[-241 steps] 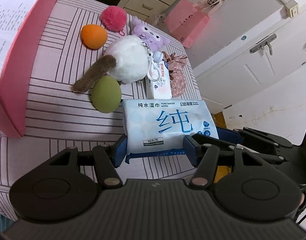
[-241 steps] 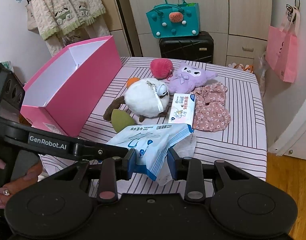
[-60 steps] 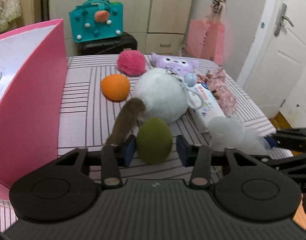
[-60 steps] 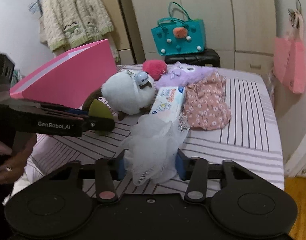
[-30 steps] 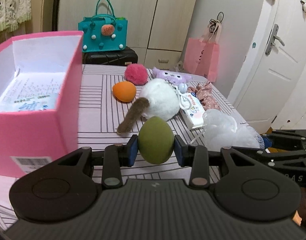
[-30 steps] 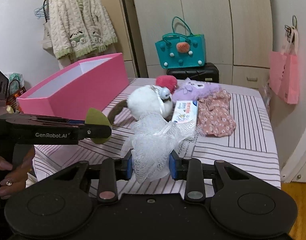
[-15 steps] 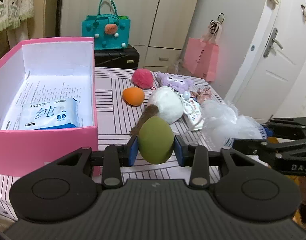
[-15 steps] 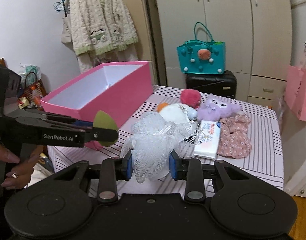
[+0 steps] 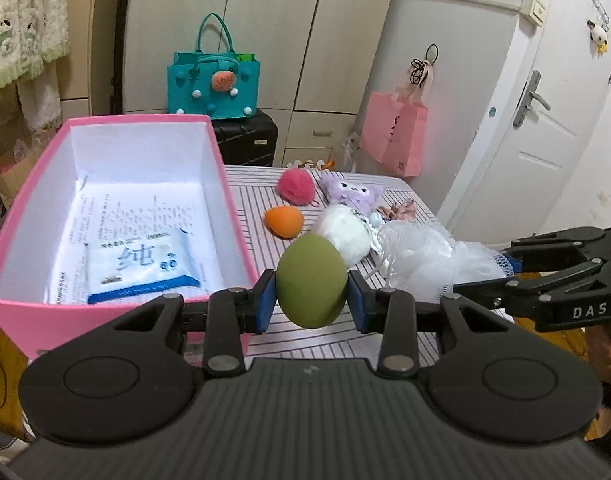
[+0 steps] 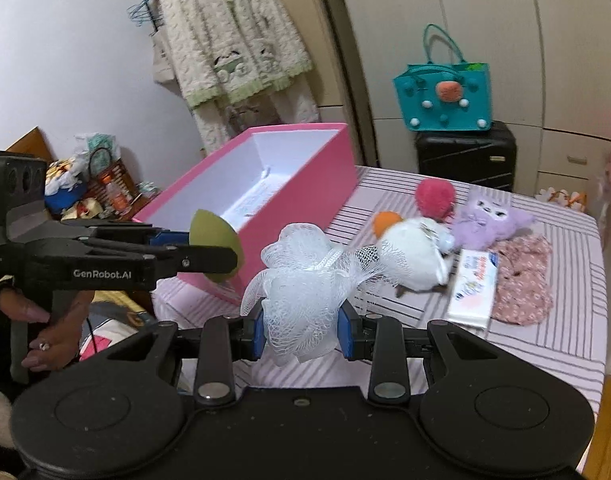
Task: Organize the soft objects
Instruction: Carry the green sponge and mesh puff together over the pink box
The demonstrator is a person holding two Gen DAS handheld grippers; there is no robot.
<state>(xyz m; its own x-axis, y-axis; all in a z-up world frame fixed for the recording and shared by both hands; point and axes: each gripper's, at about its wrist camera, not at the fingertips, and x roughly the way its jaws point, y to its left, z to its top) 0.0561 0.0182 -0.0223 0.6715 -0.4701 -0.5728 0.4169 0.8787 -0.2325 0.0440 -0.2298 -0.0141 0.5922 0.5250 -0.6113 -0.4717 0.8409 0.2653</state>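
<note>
The left gripper pinches the green sponge, the right gripper the mesh pouf — both raised near the pink box at the counter's left edge — best released low inside.

The big pink cardboard box is open at the top, so a gripper could go in from above; only a flat blue-and-white pack of wet wipes and a printed paper sheet lie on its floor, and the far end is bare. On the striped tablecloth the strip right beside the box wall is free. Farther right the way is crowded by an orange egg-shaped sponge, a fluffy pink ball, a round white plush toy, a purple plush toy, a small white tissue pack and a pink flowered cloth, all close together.
</note>
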